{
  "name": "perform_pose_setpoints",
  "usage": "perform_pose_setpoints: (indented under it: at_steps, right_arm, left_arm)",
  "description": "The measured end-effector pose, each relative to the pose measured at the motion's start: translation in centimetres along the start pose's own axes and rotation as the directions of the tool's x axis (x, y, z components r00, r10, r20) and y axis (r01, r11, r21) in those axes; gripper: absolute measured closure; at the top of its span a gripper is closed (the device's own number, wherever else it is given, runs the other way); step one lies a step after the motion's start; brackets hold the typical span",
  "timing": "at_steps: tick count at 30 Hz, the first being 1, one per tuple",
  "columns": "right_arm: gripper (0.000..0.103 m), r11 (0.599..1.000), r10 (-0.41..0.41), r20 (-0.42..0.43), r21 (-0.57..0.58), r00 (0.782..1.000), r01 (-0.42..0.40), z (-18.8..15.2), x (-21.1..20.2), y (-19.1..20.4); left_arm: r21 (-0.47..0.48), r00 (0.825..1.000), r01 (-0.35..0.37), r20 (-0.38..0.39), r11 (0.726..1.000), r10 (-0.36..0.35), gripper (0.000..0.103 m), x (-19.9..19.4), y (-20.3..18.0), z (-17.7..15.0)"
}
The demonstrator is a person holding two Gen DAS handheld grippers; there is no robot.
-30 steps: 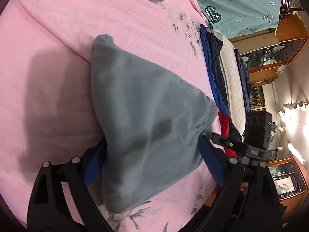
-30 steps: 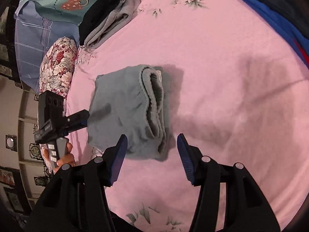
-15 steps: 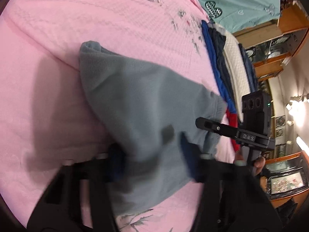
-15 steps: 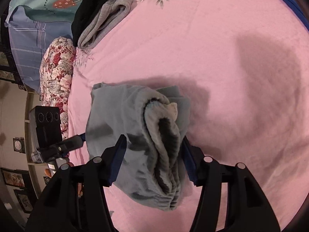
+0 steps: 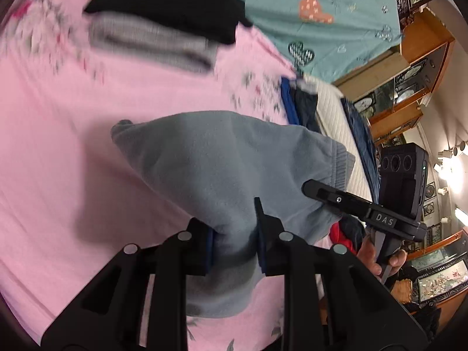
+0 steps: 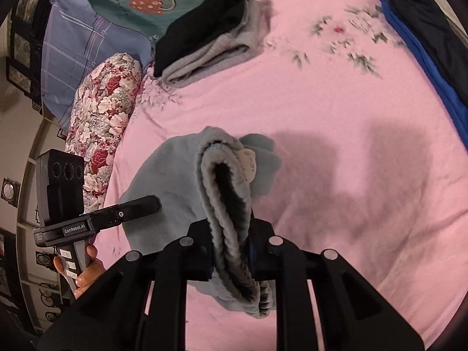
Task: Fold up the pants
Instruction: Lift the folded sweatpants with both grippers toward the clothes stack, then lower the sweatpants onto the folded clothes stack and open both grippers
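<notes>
The folded grey fleece pants (image 5: 222, 169) are lifted off the pink bedspread (image 5: 58, 175). My left gripper (image 5: 234, 234) is shut on one folded edge of them. My right gripper (image 6: 231, 242) is shut on the ribbed waistband end of the pants (image 6: 228, 204), which hangs down between its jaws. The right gripper also shows in the left wrist view (image 5: 351, 201), at the pants' far side. The left gripper shows in the right wrist view (image 6: 117, 213), beside the pants.
A stack of folded black and grey clothes (image 6: 210, 35) lies at the head of the bed (image 6: 351, 117), near a floral pillow (image 6: 102, 111) and a blue pillow (image 6: 82, 46). Blue and dark garments (image 6: 424, 58) lie along the bed's right edge. Wooden cabinets (image 5: 415, 67) stand beyond.
Both grippers closed on the folded pants and lifted them off the bed. The view now tilts up toward the stack of folded clothes.
</notes>
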State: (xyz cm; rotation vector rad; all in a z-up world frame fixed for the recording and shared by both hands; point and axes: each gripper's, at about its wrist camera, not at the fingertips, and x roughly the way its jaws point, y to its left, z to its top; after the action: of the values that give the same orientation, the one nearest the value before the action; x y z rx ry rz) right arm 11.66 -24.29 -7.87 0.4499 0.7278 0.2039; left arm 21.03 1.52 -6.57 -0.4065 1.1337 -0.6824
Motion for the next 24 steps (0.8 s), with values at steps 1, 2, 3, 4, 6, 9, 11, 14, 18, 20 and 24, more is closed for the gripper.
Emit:
perform_pose_setpoints:
  at_steps: [1, 2, 3, 4, 6, 9, 11, 14, 18, 20, 24]
  right_arm:
    - [0.085, 1.0, 0.002, 0.009, -0.019, 1.0, -0.002, 1.5, -0.3, 0.7]
    - [0.085, 0.999, 0.008, 0.018, -0.035, 1.0, -0.007, 3.2, -0.7, 1.4]
    - [0.085, 0.999, 0.017, 0.026, -0.045, 1.0, -0.016, 5.2, -1.0, 2.2]
    - [0.085, 0.998, 0.03, 0.032, -0.062, 0.999, -0.028, 7.9, -1.2, 3.2]
    - [0.085, 0.996, 0.038, 0.056, -0.083, 0.998, -0.033, 13.5, -1.2, 5.1]
    - [0.085, 0.994, 0.027, 0.092, -0.108, 0.995, -0.017, 21.4, -0.1, 7.0]
    - [0.085, 0.993, 0.012, 0.1, -0.118, 0.995, 0.0, 25.8, 1.7, 7.9]
    - [0.085, 0.992, -0.019, 0.112, -0.119, 0.994, 0.032, 30.9, 5.1, 7.9]
    - [0.085, 0.994, -0.064, 0.068, -0.085, 0.996, 0.07, 34.9, 10.7, 5.6]
    - [0.082, 0.993, -0.093, 0.048, -0.068, 0.994, 0.096, 35.1, 13.2, 3.9]
    - [0.066, 0.995, -0.063, 0.075, -0.077, 0.995, 0.069, 34.3, 14.1, 3.0]
  left_arm:
    - [0.004, 1.0, -0.018, 0.021, 1.0, 0.018, 0.08, -0.9, -0.3, 2.5]
    - [0.014, 0.999, -0.035, 0.037, 0.999, 0.034, 0.08, -1.5, -0.5, 5.1]
    - [0.023, 0.997, -0.057, 0.052, 0.998, 0.056, 0.08, -2.2, -0.7, 7.7]
    - [0.029, 0.993, -0.092, 0.071, 0.995, 0.09, 0.08, -2.8, -0.8, 10.8]
    - [0.044, 0.987, -0.141, 0.085, 0.989, 0.137, 0.08, -3.3, -0.7, 16.2]
    - [0.029, 0.98, -0.183, 0.089, 0.983, 0.18, 0.08, -2.5, 0.9, 23.8]
    - [0.006, 0.975, -0.206, 0.084, 0.979, 0.205, 0.08, -0.8, 2.5, 27.8]
    - [-0.032, 0.976, -0.213, 0.05, 0.977, 0.214, 0.08, 2.4, 5.8, 31.2]
    - [-0.08, 0.984, -0.177, -0.015, 0.981, 0.177, 0.074, 6.5, 11.1, 31.3]
    - [-0.072, 0.994, -0.11, -0.003, 0.991, 0.11, 0.072, 6.2, 11.9, 31.1]
    - [-0.091, 0.992, -0.118, 0.028, 0.989, 0.121, 0.038, 3.4, 11.9, 30.8]
